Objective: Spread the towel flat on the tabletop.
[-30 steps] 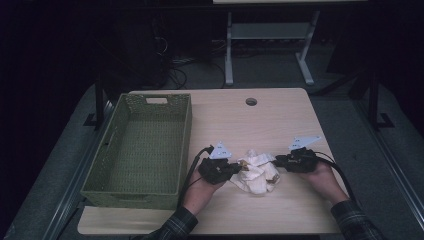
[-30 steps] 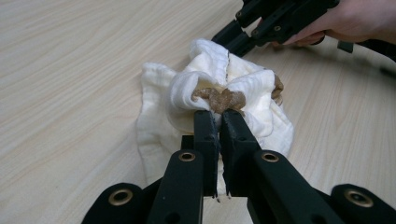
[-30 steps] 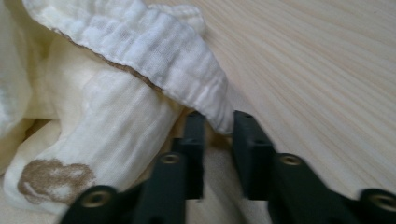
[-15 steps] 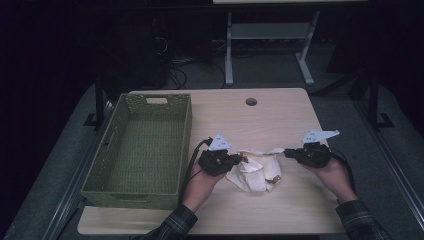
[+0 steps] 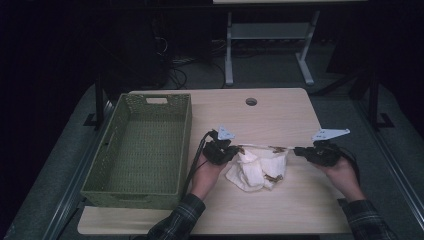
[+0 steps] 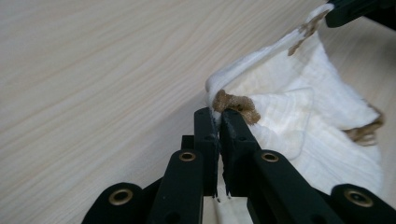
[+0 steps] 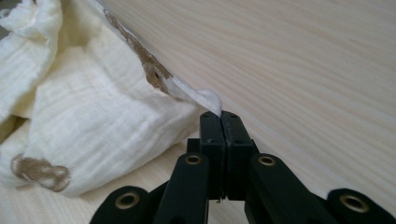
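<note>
Cream muslin cloth [image 5: 257, 167] with brown printed patches, at table [image 5: 280, 112] centre-front, between the two hands. Green woven basket [image 5: 142, 150] stands at 9 o'clock of the cloth, apart from it, nothing visible inside.

Left gripper [image 5: 231, 150]: jaws closed to a sliver on one corner of the cloth; the left gripper view shows the hem and a brown patch pinched between the pads [image 6: 219, 126]. Right gripper [image 5: 298, 150]: jaws have just been closing and now stand pressed together on the opposite corner; the right gripper view shows only a small white tip of fabric caught at the pad ends [image 7: 219, 123].

Orientation: the top hem is pulled into a near-straight band from 9 o'clock to 3 o'clock between the grippers, which is the cloth's long axis at this moment. The rest sags toward 6 o'clock in a bunched heap that rests on the table.

Risks, as judged:
- Right-hand hold looks shallow; further spreading could pull that tip out, dropping the corner.
- The hanging part is folded on itself; lifting without a shake would likely keep the creases and give an uneven fold.
- The bunched heap drags on the tabletop, so pulling sideways could twist the band.
- Left gripper's cable [image 5: 195, 160] lies close to the basket rim and could snag.
</note>
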{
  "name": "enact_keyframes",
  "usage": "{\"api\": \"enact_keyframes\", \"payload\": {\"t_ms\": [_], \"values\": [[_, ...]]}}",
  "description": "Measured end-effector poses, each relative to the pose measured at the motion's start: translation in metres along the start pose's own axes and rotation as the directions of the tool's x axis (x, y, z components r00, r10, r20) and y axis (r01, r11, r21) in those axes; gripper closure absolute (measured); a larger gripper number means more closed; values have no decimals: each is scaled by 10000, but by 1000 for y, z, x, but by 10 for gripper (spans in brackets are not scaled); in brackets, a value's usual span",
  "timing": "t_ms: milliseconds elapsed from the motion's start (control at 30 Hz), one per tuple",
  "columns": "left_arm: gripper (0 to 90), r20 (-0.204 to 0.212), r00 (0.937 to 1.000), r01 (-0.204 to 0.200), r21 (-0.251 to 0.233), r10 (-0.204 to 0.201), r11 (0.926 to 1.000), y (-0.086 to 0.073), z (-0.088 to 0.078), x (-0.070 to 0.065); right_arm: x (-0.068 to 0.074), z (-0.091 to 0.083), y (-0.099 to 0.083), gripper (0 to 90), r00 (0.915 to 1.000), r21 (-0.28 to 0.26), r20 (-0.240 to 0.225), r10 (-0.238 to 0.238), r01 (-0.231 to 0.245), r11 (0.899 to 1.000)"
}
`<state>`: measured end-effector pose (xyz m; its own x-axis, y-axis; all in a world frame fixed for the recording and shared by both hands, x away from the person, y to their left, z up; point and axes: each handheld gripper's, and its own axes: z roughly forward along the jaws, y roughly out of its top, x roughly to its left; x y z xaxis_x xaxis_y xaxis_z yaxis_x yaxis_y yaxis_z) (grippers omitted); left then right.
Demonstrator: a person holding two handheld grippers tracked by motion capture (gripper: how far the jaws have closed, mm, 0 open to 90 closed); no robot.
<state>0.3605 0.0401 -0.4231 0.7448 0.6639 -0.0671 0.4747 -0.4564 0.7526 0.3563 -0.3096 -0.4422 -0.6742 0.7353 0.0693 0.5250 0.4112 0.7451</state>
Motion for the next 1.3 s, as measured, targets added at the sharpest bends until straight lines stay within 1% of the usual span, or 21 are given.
{"api": "enact_keyframes", "payload": {"t_ms": [33,67,100,233,267,333,400,467,500,600,667,700,767,800,900,1033,1067,1100,1133,1200,1300], "values": [[836,34,9999,139,128,-139,9998,-1,4,1,0,2,-1,882,10000,74,6,37,-37,10000],[806,-26,10000,72,210,-72,9998,-2,6,2,-1,4,-1,882,10000,144,-3,39,-39,9999],[773,10,9998,209,154,-209,9997,-4,7,2,-1,5,-2,882,10000,244,9,69,-69,9997],[662,35,9998,217,14,-217,9998,-6,-1,1,-2,9,-5,881,9999,447,18,103,-103,9989],[653,133,9994,332,-33,-332,9994,-7,-3,-1,-2,10,-5,881,9999,454,3,129,-129,9989],[634,399,9985,390,-67,-387,9992,-8,-6,-5,-2,10,-5,880,9999,511,15,146,-147,9986],[627,732,9969,286,-76,-279,9996,-8,-5,-9,-2,10,-5,880,9999,549,21,108,-109,9984],[621,896,9960,-1,11,0,10000,-8,-2,-15,-2,10,-5,880,9999,511,4,105,-105,9986],[617,1017,9948,-50,35,46,10000,-8,1,-18,-2,10,-5,880,9999,541,3,104,-104,9985],[615,1088,9937,-294,181,272,9994,-9,10,-25,-2,10,-6,880,10000,479,-7,97,-96,9988],[642,968,9942,-498,332,464,9982,-10,17,-28,-3,10,-6,880,10000,488,-11,98,-98,9988],[699,941,9942,-564,381,527,9977,-10,18,-28,-3,10,-6,880,10000,481,-18,96,-95,9988],[842,965,9939,-567,424,524,9975,-10,20,-27,-3,10,-6,880,10000,468,-20,89,-88,9989],[878,901,9945,-579,445,537,9973,-10,20,-26,-3,9,-6,880,10000,460,-13,88,-88,9989],[894,749,9963,-459,347,432,9983,-9,14,-23,-4,7,-6,880,9999,406,23,154,-154,9991],[895,341,9988,-340,24,339,9994,-4,3,-15,-6,3,-5,880,9998,286,69,181,-183,9994],[895,207,9991,-378,-6,378,9993,-2,0,-12,-6,2,-5,880,9997,250,87,217,-219,9994],[895,79,9997,-240,-98,241,9997,-1,-2,-10,-7,0,-5,880,9998,164,108,190,-192,9997],[895,-58,9997,-219,-181,218,9996,1,-5,-7,-8,-1,-4,880,9997,124,130,196,-198,9997],[895,-308,9995,-30,-295,21,9996,3,-9,0,-11,-4,-3,880,9995,72,214,221,-222,9997],[896,-560,9983,142,-490,-170,9987,8,-13,6,-16,-8,-2,880,9992,-21,356,192,-192,9998]]}}
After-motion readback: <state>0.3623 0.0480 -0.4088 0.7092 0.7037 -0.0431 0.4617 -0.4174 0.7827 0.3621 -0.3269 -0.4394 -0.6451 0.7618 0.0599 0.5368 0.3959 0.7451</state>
